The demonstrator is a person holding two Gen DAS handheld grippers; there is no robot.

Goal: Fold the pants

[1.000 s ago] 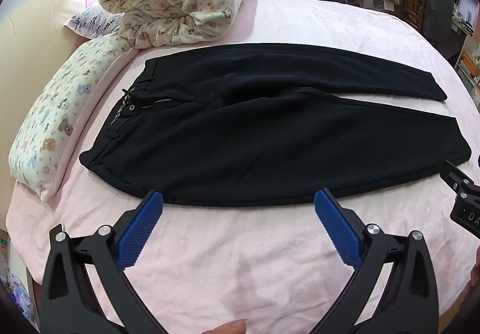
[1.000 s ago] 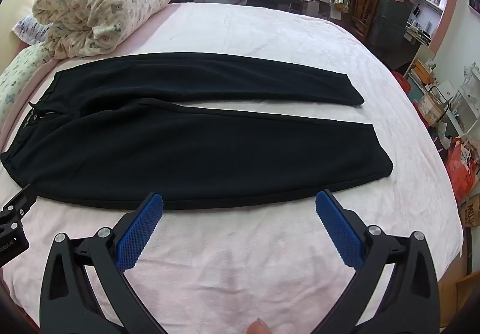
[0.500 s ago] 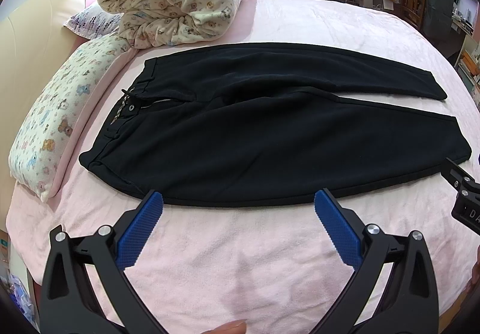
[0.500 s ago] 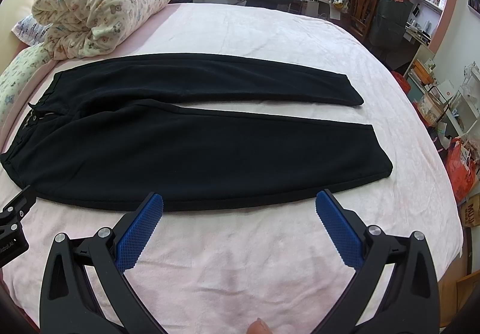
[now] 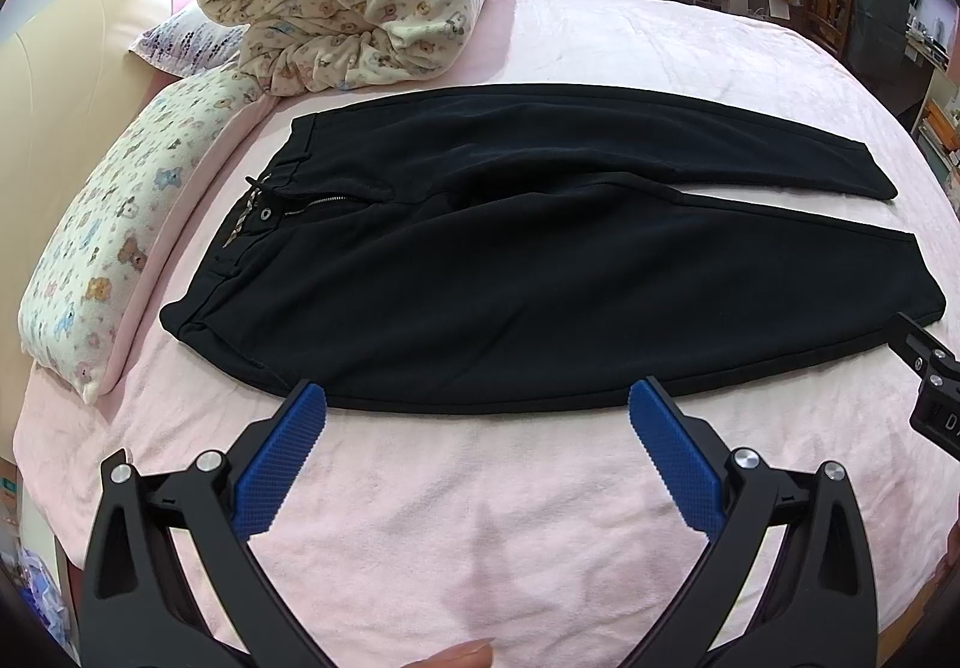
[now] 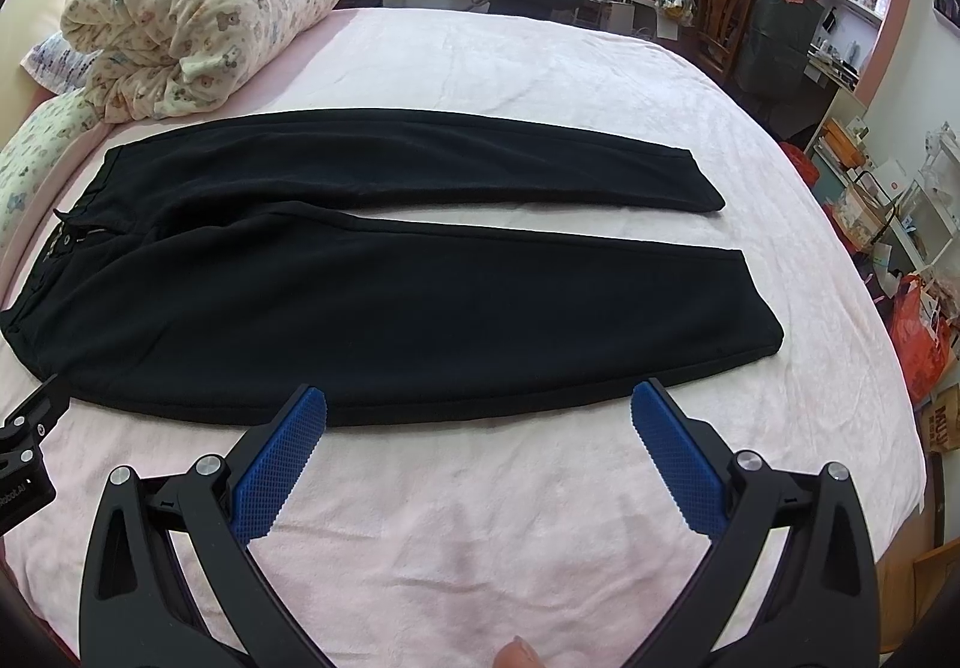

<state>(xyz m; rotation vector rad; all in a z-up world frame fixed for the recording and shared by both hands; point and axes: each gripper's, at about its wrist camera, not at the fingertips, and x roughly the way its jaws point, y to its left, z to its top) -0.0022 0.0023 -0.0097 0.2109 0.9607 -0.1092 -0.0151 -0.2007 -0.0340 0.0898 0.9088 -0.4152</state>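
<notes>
I see long black soft-fabric pants [image 5: 540,260] lying flat on the pink fleece bedspread [image 5: 480,518], waistband at 9 o'clock, cuffs at 3 o'clock. My left gripper [image 5: 477,410] and right gripper [image 6: 478,411] hover spread wide, empty. No fold is begun; next I should pinch the near edge.

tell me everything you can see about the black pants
The pants are black, in a soft, matte, fleecy-looking fabric. They lie flat and unfolded on the pink bedspread, waist toward the pillow, legs stretched out to the right and slightly parted, so a wedge of pink shows between them. At the waist, a drawstring, a metal eyelet and a short zipper show. Both cuffs are plain and lie flat. Nothing holds them: both claws, left and right, are open just short of the near edge.
</notes>
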